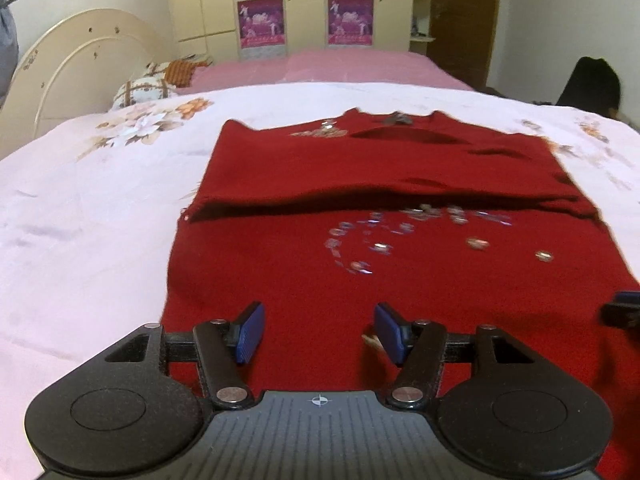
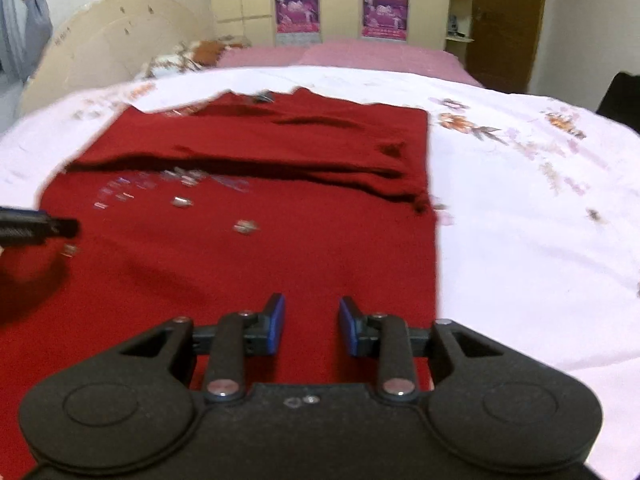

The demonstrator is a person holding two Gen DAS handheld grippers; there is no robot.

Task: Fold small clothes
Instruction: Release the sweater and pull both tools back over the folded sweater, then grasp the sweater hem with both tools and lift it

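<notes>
Fingers (image 1: pixel 250 332) of left gripper (image 1: pixel 318 330) spread apart, empty, above near hem of red top (image 1: pixel 380 280); fingers (image 2: pixel 276 326) of right gripper (image 2: pixel 312 326) likewise parted, gripping nothing, over hem near right edge. Top flat on white floral sheet (image 1: pixel 100 208) of bed, sleeves folded across chest, sequins (image 1: pixel 360 240) below fold.
</notes>
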